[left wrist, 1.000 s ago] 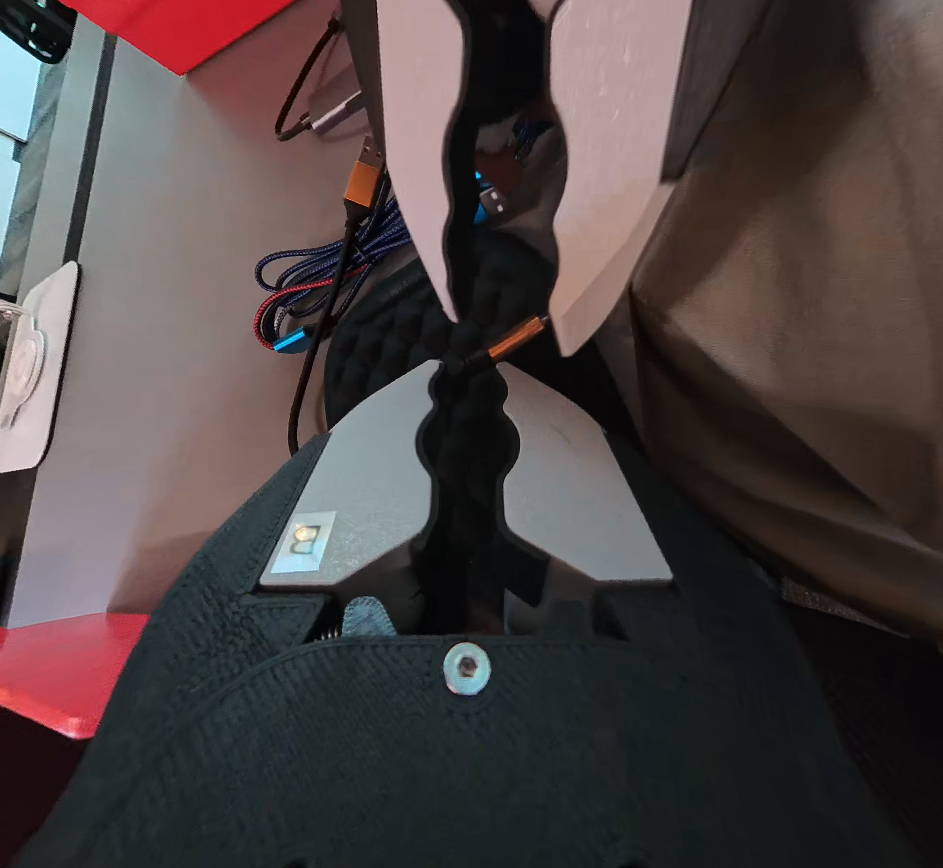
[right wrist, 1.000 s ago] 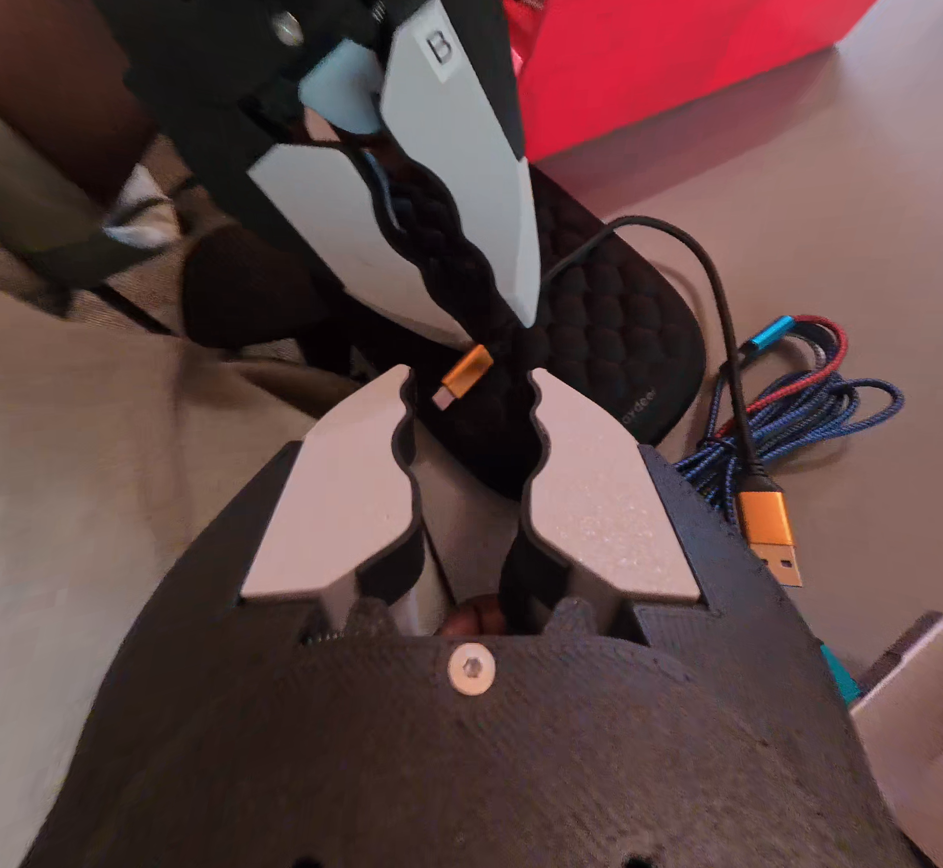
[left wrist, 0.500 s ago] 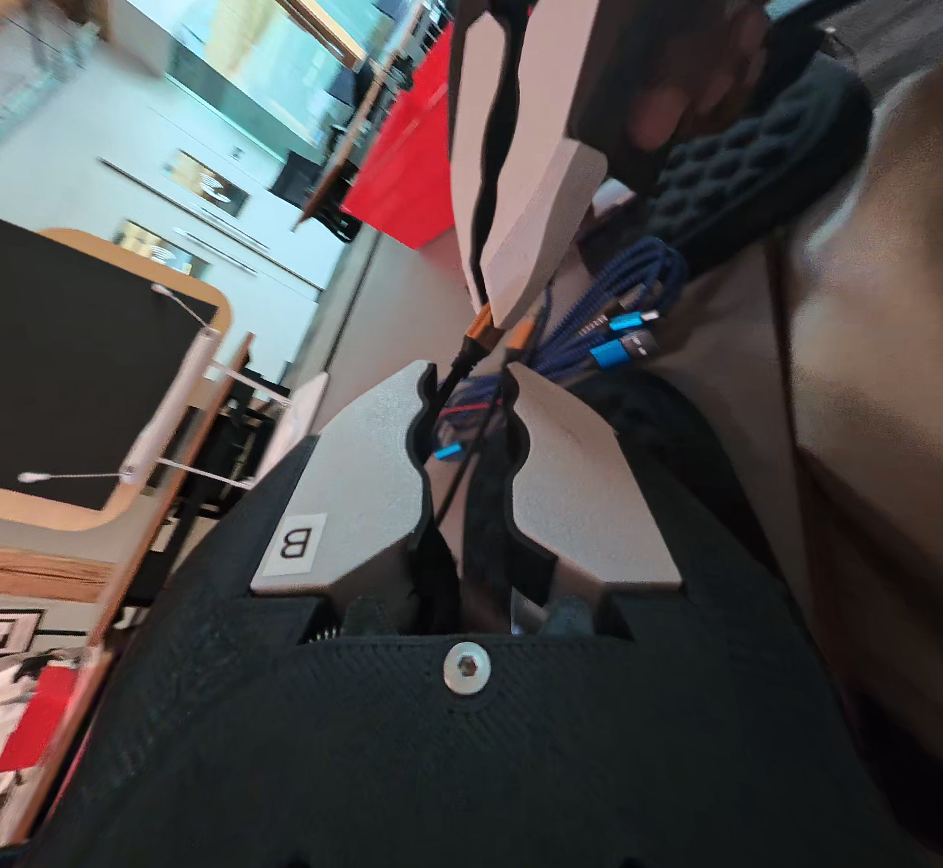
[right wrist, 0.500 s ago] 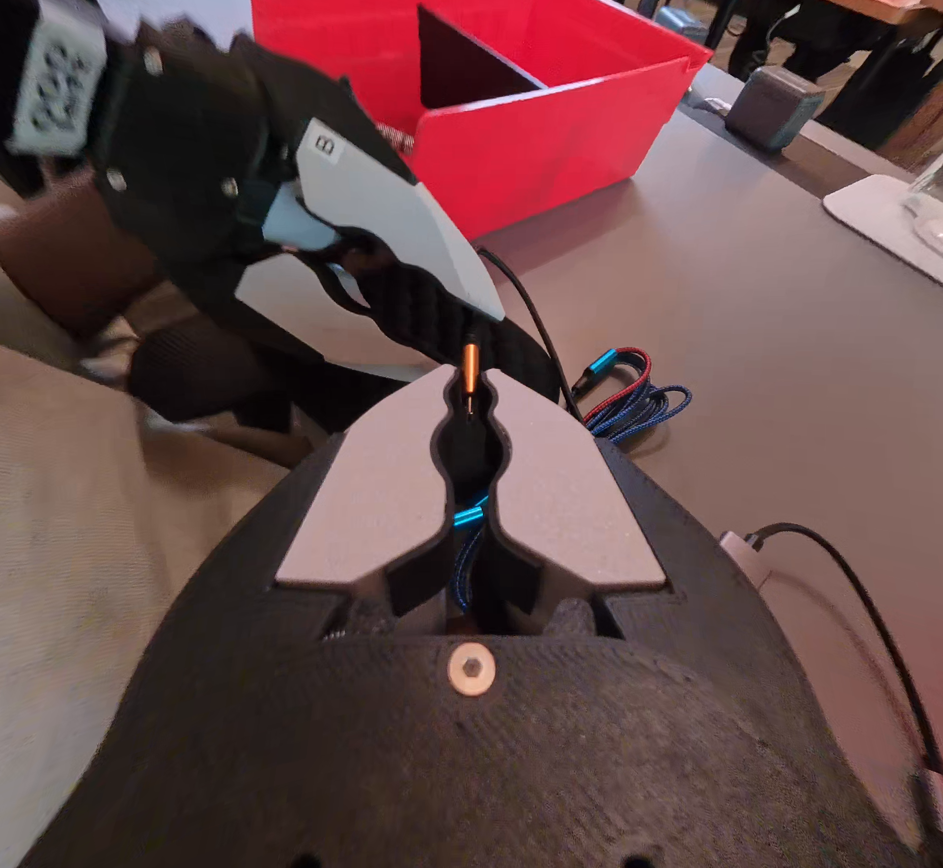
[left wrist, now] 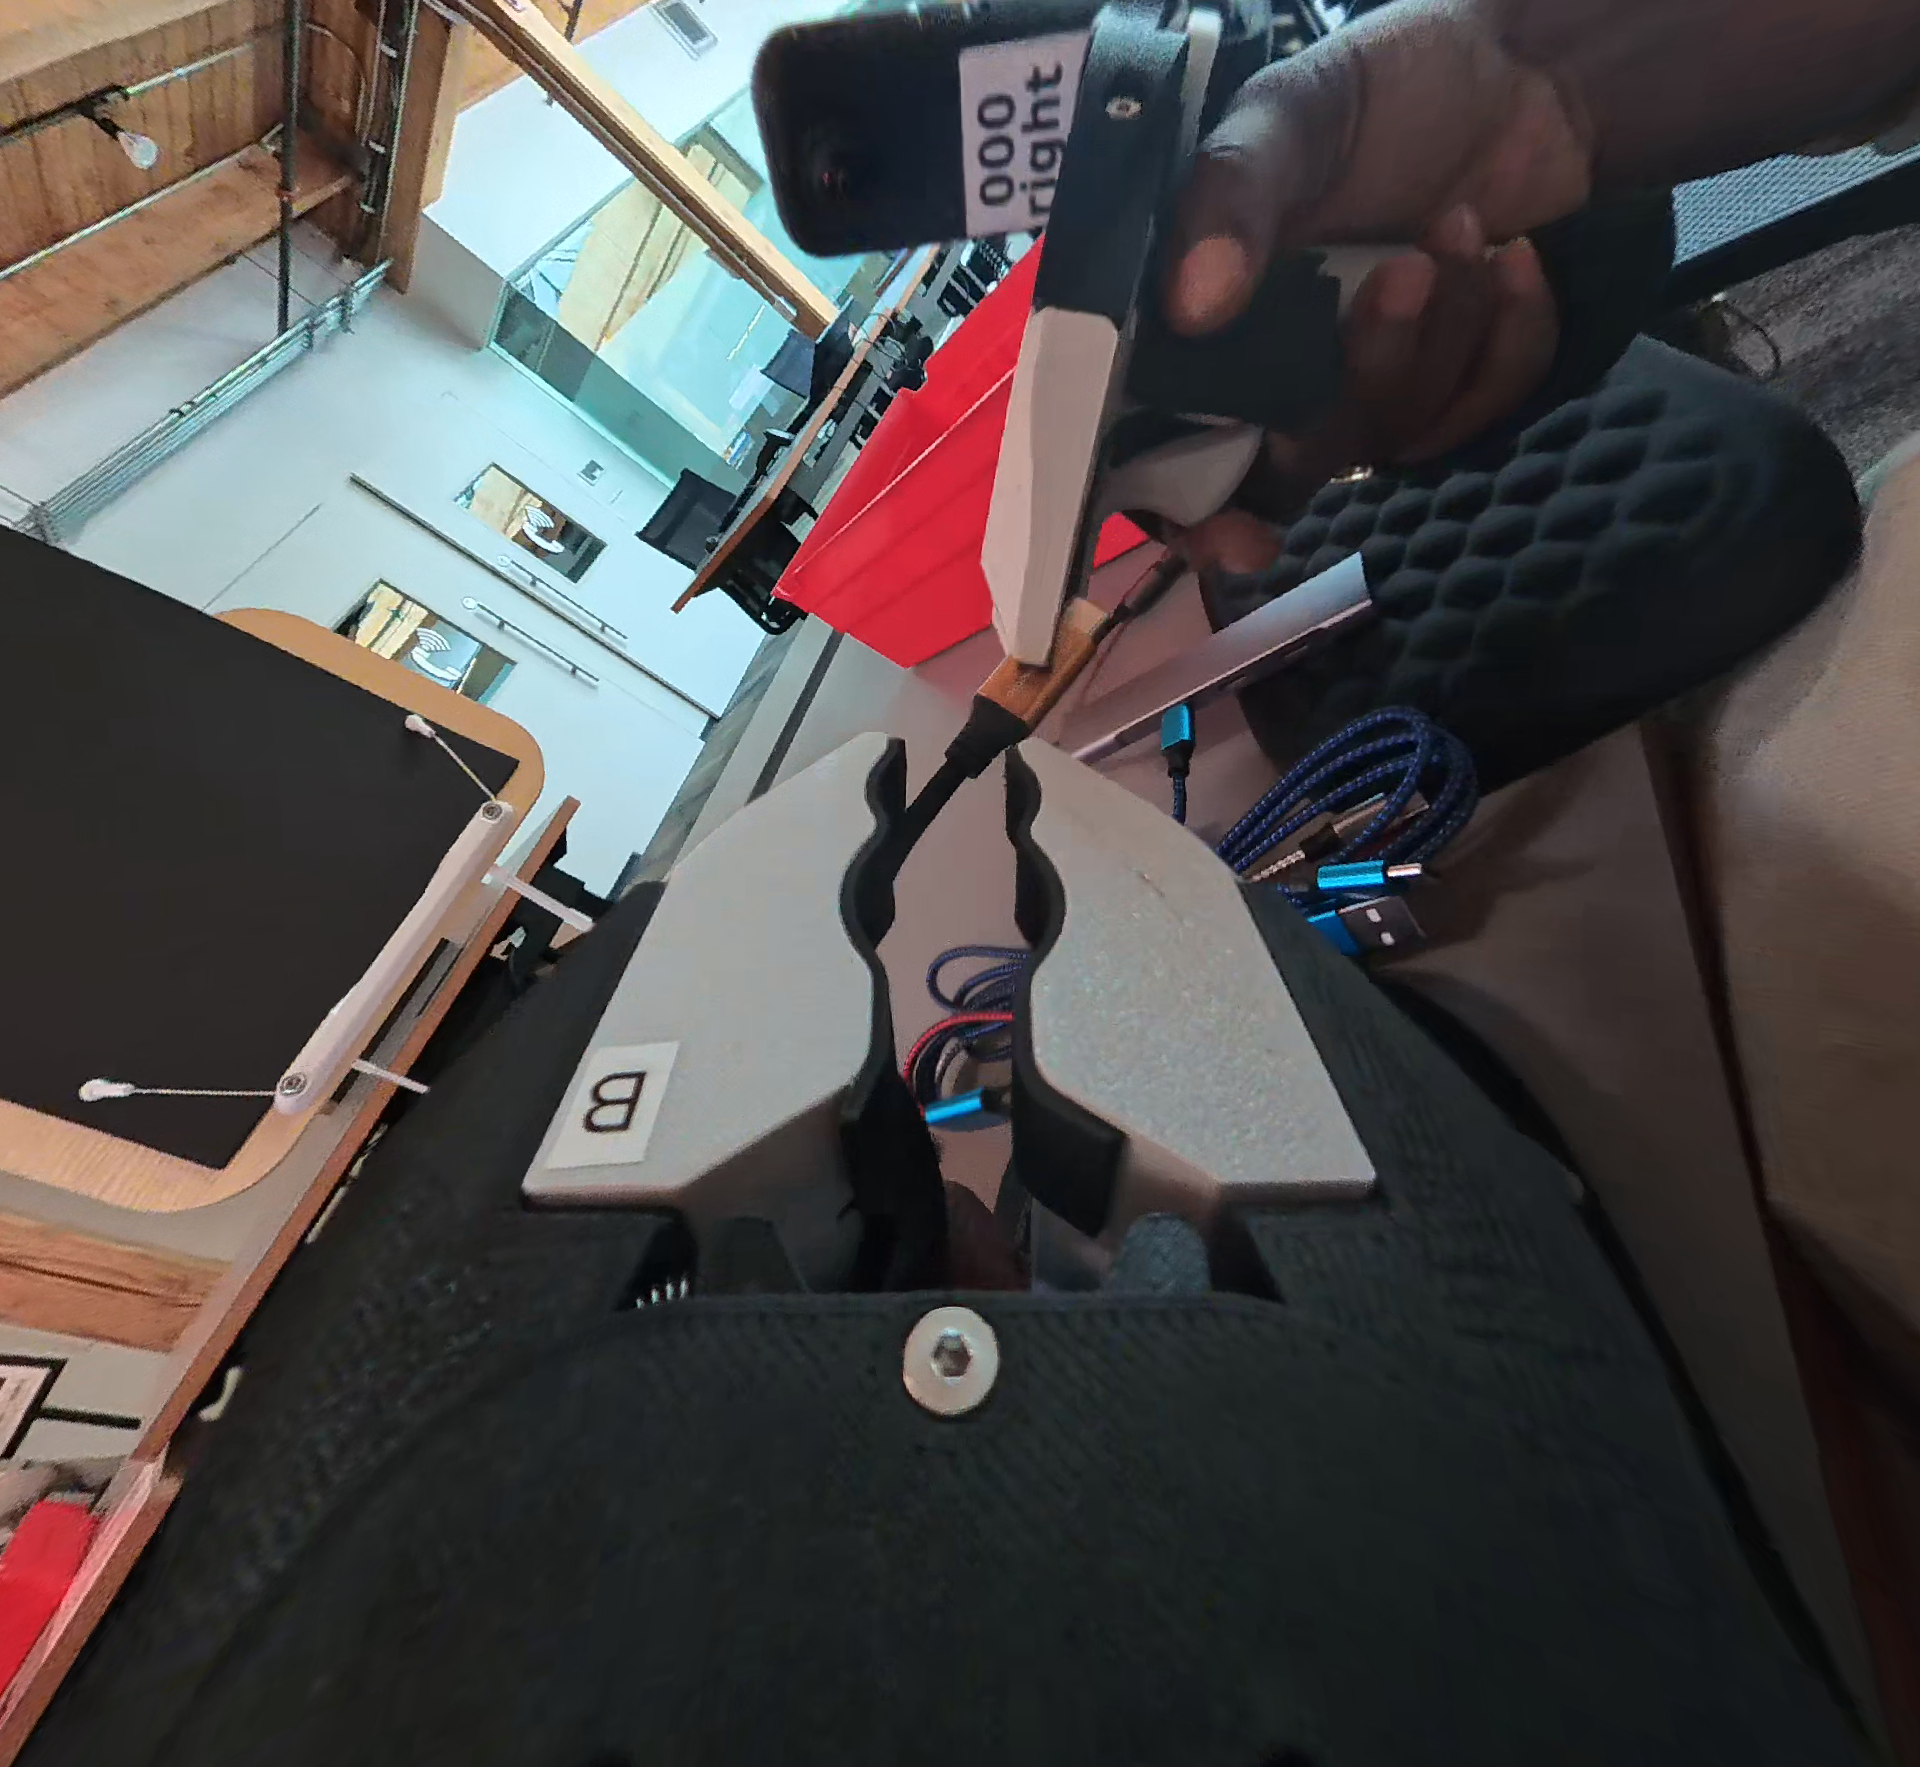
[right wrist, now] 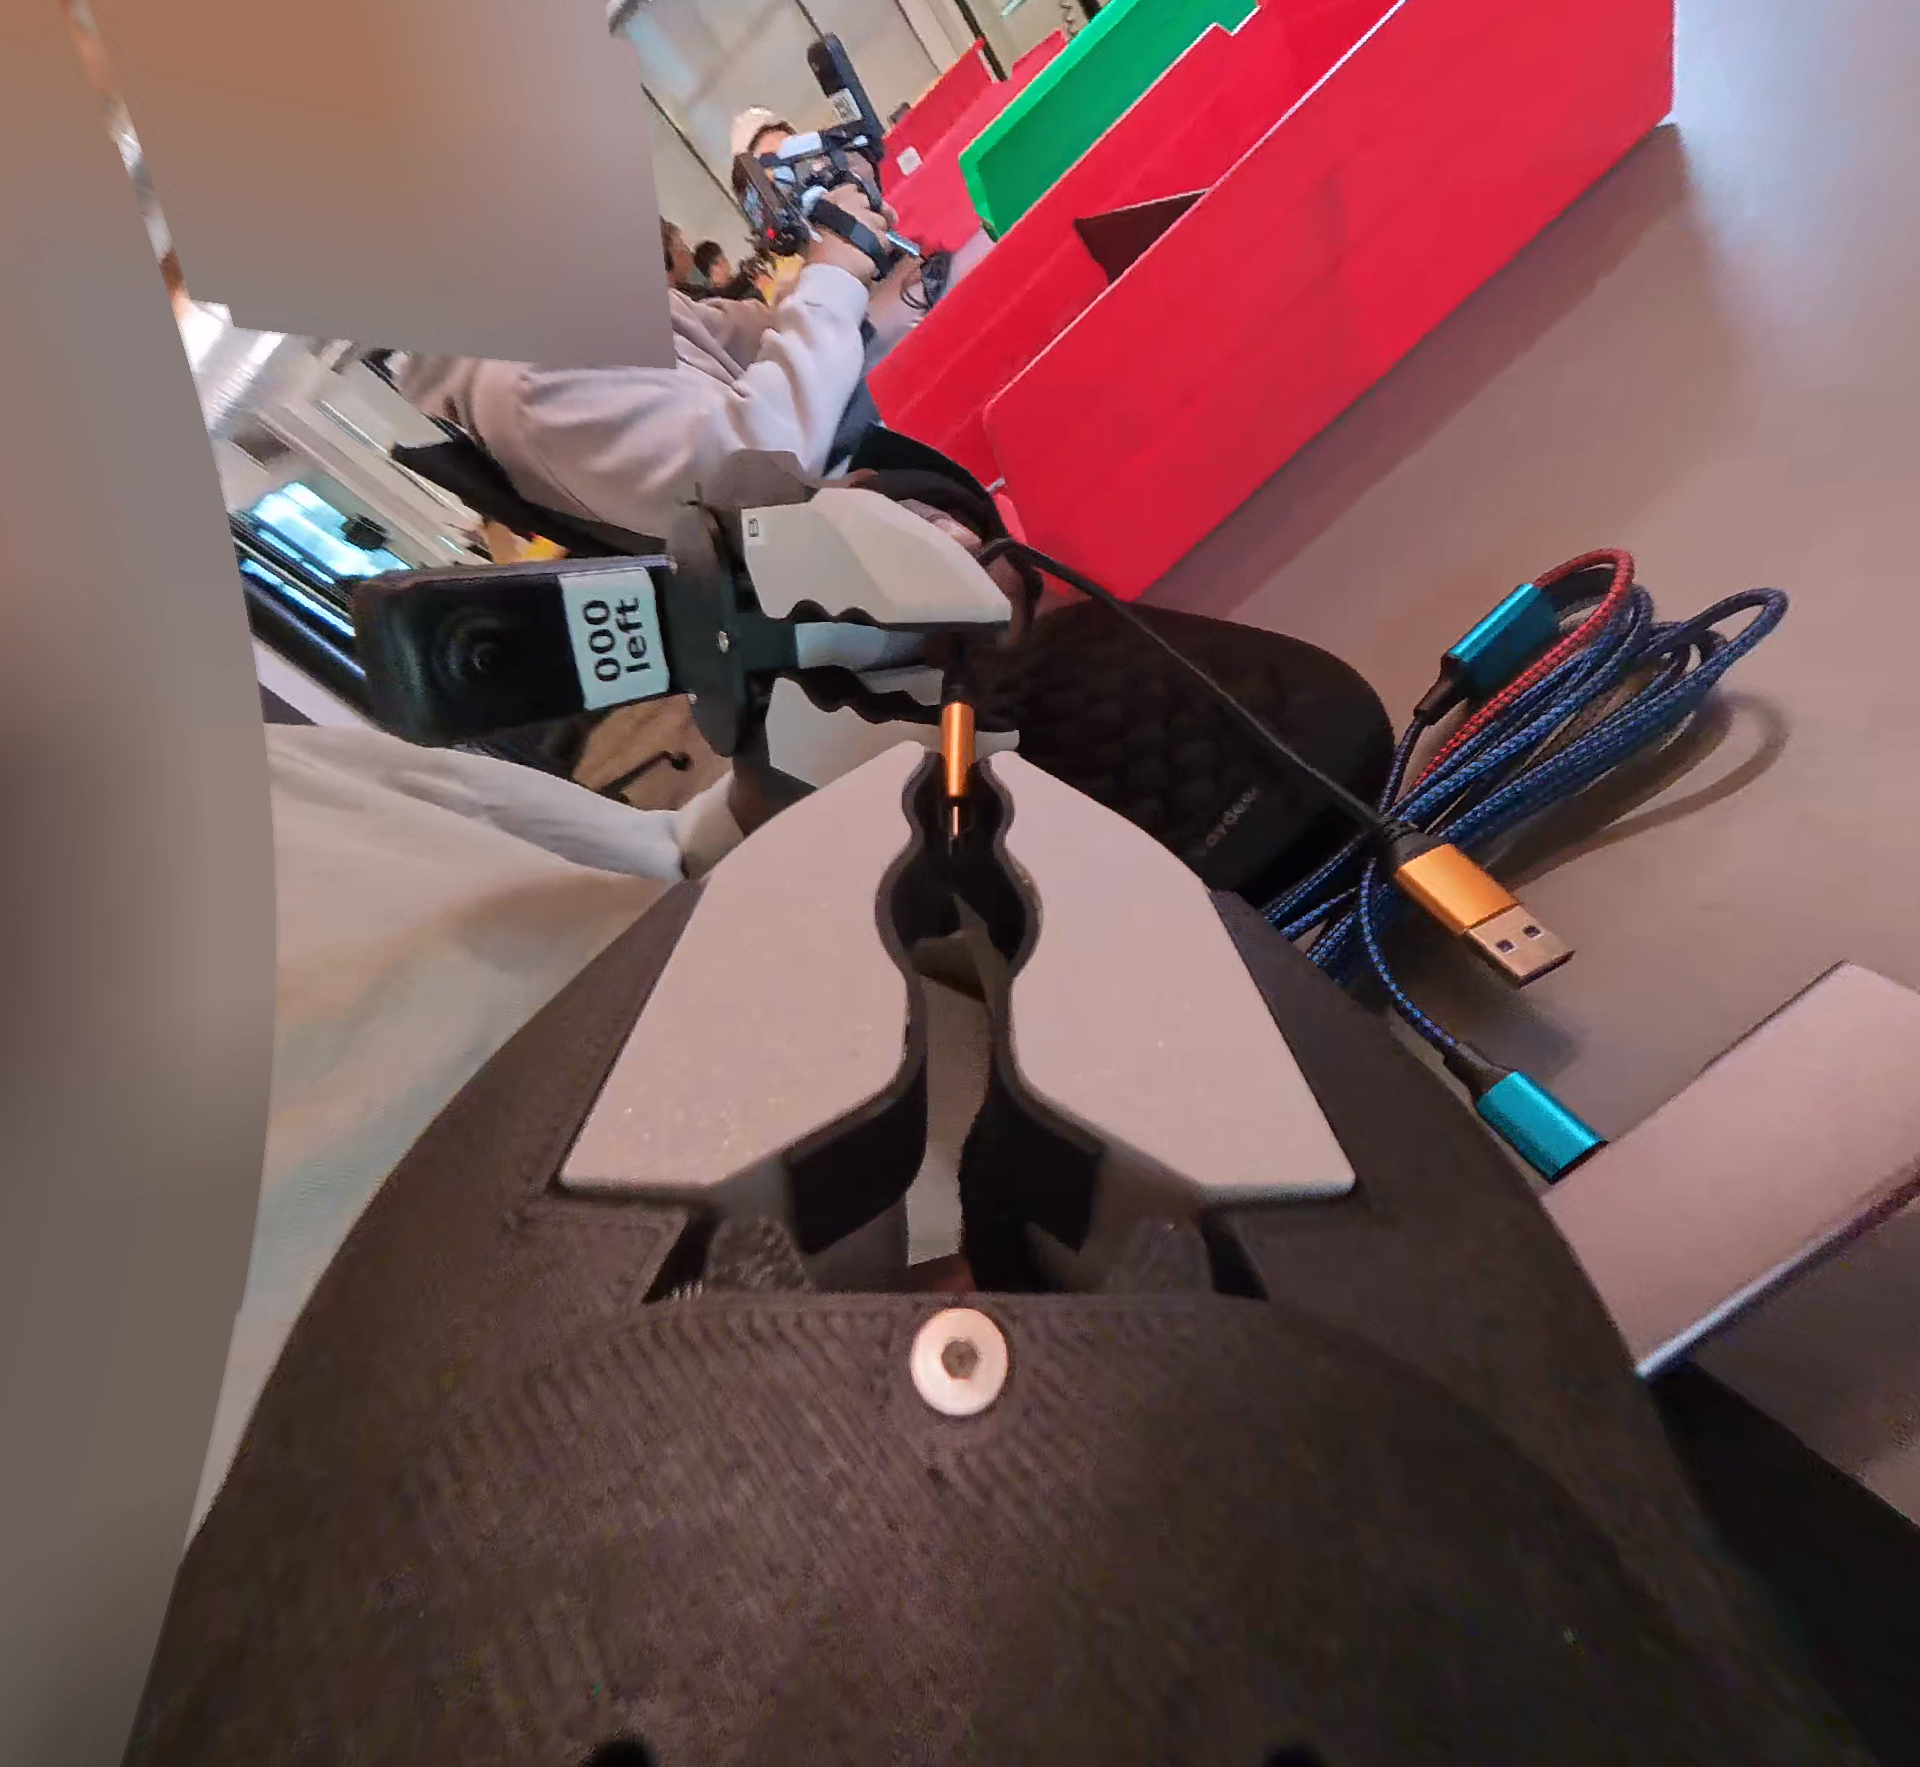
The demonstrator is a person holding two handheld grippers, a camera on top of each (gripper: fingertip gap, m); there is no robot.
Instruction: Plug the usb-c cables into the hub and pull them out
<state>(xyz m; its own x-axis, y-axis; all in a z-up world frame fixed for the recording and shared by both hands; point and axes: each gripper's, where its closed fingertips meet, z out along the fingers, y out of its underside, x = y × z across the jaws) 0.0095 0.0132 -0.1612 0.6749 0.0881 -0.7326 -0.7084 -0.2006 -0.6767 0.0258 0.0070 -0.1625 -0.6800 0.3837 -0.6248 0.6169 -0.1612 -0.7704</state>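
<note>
Both grippers raised off the grey table [right wrist: 1714,346], facing each other, tips nearly meeting.

Right gripper [right wrist: 954,761]: jaws drawn nearly together, pinching the orange USB-C plug [right wrist: 956,751] at the very tips. Plug is standing upright between the fingertips, its metal tip pointing down into the narrow gap. In the left wrist view the same gripper [left wrist: 1039,647] is gripping the orange plug [left wrist: 1029,683] from above.

Left gripper [left wrist: 951,761]: jaws standing partly apart, a narrow gap. The plug's black cable [left wrist: 940,798] is running down through that gap; cannot tell whether the pads are touching it.

The cable's other end, an orange USB-A plug [right wrist: 1470,902], is lying on the table beside a coil of blue braided cables [right wrist: 1621,668]. Grey hub [right wrist: 1766,1156] is lying flat at the right edge, well apart from the held plug. Black wrist rest [right wrist: 1195,730] and red bin [right wrist: 1351,283] are sitting behind.
</note>
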